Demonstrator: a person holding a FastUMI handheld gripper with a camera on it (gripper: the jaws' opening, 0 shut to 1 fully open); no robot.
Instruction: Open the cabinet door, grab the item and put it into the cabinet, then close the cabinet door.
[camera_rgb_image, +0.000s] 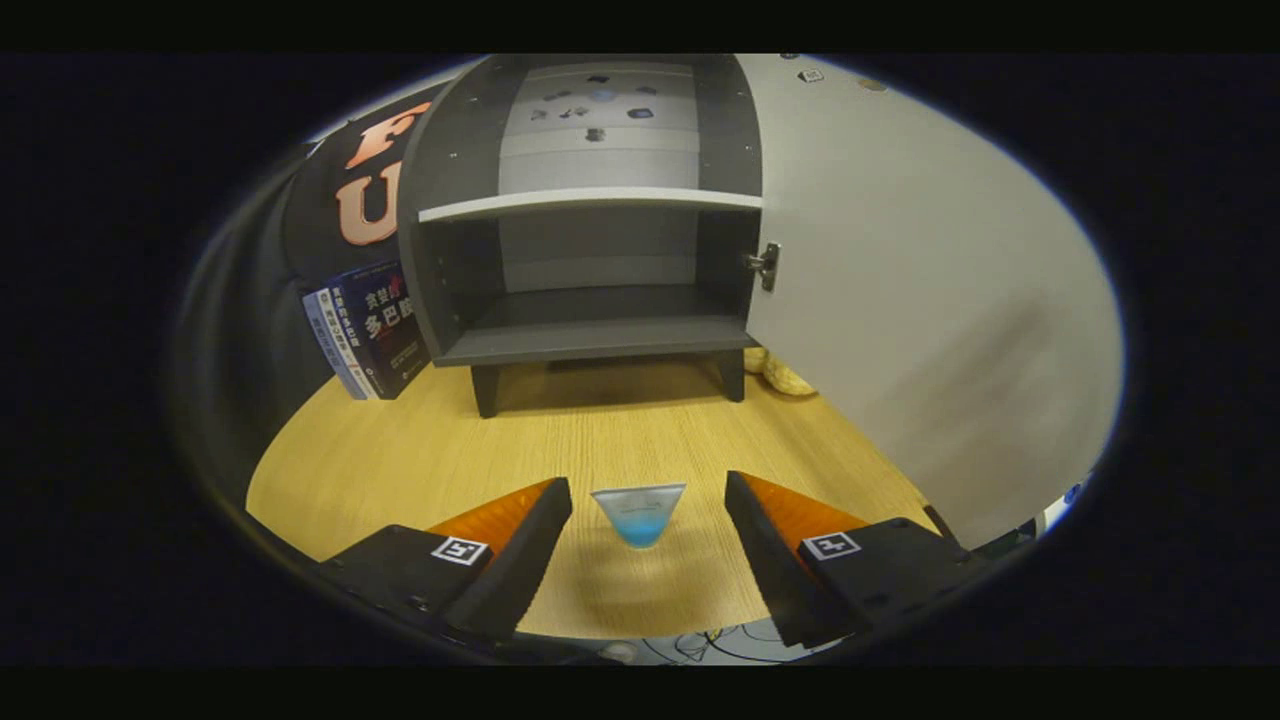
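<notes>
Gripper (648, 500): one, two fingers spread wide, grasping nothing; we log no contact between either finger and the cup.

Cup (638, 514): one. Small, translucent, cone-shaped, wide at the rim and narrowing downward, blue in its lower part. It stands on the table in front of the cabinet, well apart from it, in the gap between the fingers and near their tips, touching neither as far as we can tell.

Cabinet (590, 205): one, dark grey, on short legs, at the far side of the table. We count one pale shelf (590, 203) dividing it into an upper and a lower compartment; both look bare.

Cabinet door (900, 290): one, pale, swung fully open to the cabinet's right, with one metal hinge (765, 265) visible at its inner edge.

Table (600, 440): one, light wood grain.

Books (368, 330): a small upright stack, about three, leaning just left of the cabinet.

Yellow object (783, 375): one, partly hidden behind the door beside the cabinet's right leg; we cannot identify it.
</notes>
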